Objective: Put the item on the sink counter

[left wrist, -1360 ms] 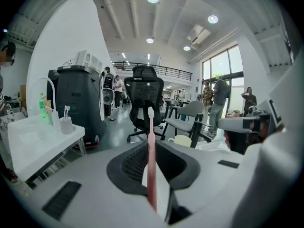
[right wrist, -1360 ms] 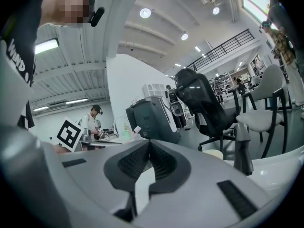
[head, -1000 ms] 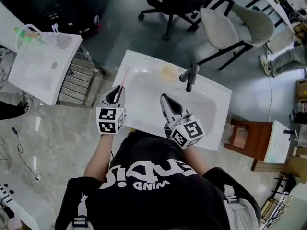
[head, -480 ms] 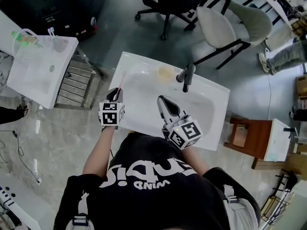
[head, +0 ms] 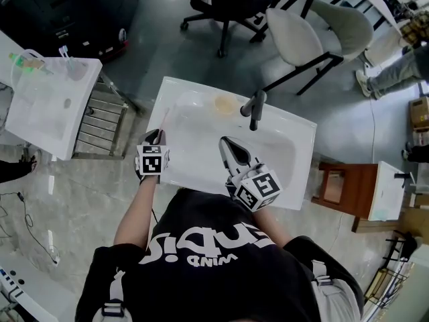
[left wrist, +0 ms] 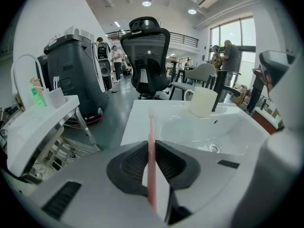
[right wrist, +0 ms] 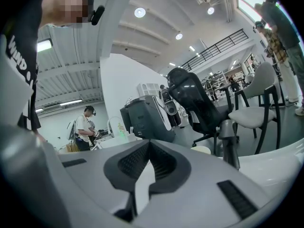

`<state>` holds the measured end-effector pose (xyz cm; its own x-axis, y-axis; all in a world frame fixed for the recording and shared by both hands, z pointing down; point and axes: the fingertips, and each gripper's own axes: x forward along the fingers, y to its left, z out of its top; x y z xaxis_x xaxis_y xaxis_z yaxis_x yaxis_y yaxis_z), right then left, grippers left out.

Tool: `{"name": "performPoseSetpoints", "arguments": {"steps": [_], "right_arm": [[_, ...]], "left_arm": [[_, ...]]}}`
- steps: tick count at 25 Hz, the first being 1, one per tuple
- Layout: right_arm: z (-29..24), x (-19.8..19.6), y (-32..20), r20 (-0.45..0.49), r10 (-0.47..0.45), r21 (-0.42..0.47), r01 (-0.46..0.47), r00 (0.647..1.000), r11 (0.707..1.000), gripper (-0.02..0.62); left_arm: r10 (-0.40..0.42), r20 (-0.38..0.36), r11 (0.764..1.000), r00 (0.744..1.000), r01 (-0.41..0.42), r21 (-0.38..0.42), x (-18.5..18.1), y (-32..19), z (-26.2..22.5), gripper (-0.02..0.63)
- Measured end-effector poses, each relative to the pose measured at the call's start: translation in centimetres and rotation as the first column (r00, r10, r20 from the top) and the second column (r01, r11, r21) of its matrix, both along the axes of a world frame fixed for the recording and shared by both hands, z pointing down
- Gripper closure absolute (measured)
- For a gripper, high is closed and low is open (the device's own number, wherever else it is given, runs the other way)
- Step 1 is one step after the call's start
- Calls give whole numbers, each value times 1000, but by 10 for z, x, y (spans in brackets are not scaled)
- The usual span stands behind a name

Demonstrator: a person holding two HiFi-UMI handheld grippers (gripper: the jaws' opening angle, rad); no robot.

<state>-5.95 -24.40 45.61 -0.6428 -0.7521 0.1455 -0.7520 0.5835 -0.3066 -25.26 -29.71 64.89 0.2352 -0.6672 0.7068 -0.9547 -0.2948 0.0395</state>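
Pinching toothbrush [left wrist: 151, 127] with left gripper [left wrist: 150, 148], jaws closed on its handle. Long axis running straight ahead from jaws, brush end hanging over left strip of counter [left wrist: 135, 125], beside basin [left wrist: 213, 132]. Keeping right gripper [right wrist: 148, 148] shut on nothing, over basin. Likely needing only lowering and release, 1 arm.
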Motion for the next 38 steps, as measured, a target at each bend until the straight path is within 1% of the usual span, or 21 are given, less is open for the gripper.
{"name": "performPoseSetpoints", "arguments": {"steps": [4,11,15,27,31,38], "right_arm": [[0,-1,0,-2,-2,-1,2,1000,1000,577],[1,-4,-1,-5,-6,-5,6,1000,1000,577],[3,-3,-1,-8,-4,-7,4,1000,1000,577],[4,-2,-1,-9,-7,-12,7,1000,1000,577],[5,-1,-1,-11,-9,-16,9,1000,1000,577],[5,-5,0,-8,-27,-16,27,1000,1000,577]], "left_arm": [[-1,3,1000,1000,1,-31,0,-1,8,543],[-5,10,999,1000,5,-48,-4,-4,21,543],[-6,11,997,1000,7,-74,-2,-1,23,543],[-15,31,997,999,17,-71,-5,-1,27,543],[-20,25,997,999,22,-69,-5,0,26,541],[-36,32,999,999,37,-28,-8,-3,19,541]]}}
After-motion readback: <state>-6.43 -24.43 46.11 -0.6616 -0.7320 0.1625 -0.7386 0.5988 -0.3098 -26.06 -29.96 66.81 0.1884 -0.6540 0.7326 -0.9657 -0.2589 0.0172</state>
